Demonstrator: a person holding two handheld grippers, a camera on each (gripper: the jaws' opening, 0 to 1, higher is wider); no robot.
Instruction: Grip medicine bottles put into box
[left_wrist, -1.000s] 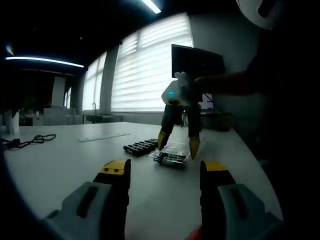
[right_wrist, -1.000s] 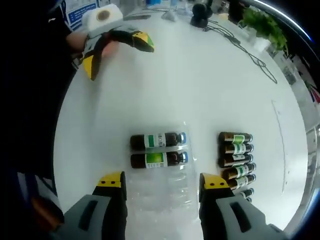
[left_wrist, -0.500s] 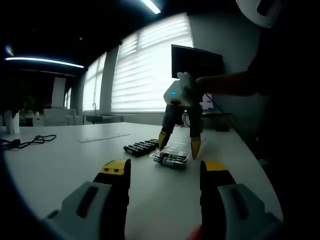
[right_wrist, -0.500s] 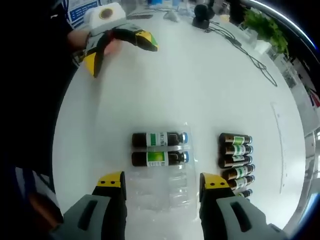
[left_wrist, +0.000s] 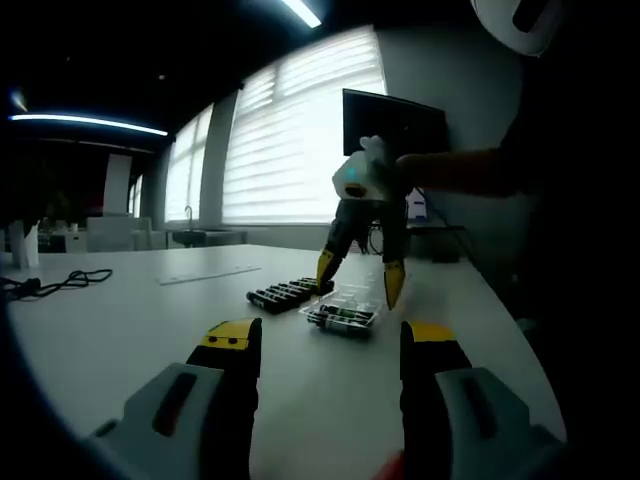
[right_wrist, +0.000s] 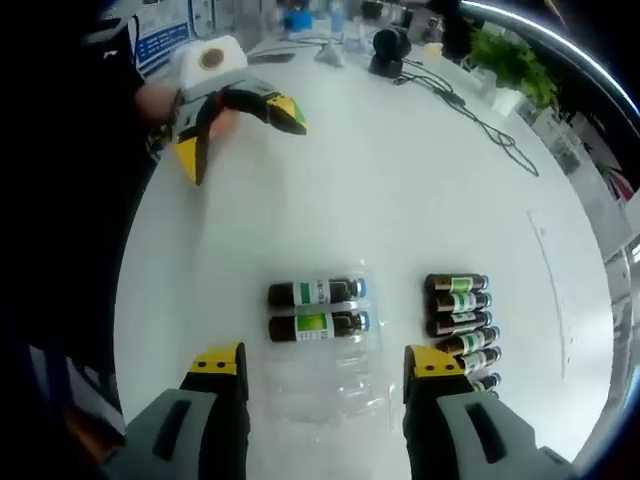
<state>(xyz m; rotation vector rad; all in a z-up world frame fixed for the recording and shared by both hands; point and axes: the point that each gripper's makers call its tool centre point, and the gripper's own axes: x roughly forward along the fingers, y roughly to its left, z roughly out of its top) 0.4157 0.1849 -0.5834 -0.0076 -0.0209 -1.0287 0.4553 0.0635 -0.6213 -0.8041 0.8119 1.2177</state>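
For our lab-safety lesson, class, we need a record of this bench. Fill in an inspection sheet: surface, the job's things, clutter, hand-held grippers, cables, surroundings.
Surface: white table, bare in the middle.
Job's things: two medicine bottles lie side by side in the clear tray box; a row of loose bottles lies apart from it on the table.
Clutter: nothing seen near the tray.
Grippers: left hand-held gripper open, held above the table's edge; right hand-held gripper open above the tray; both hold nothing.
Cables: a black cable trails along the far side.
Surroundings: green plant, dark monitor, bright blinds.
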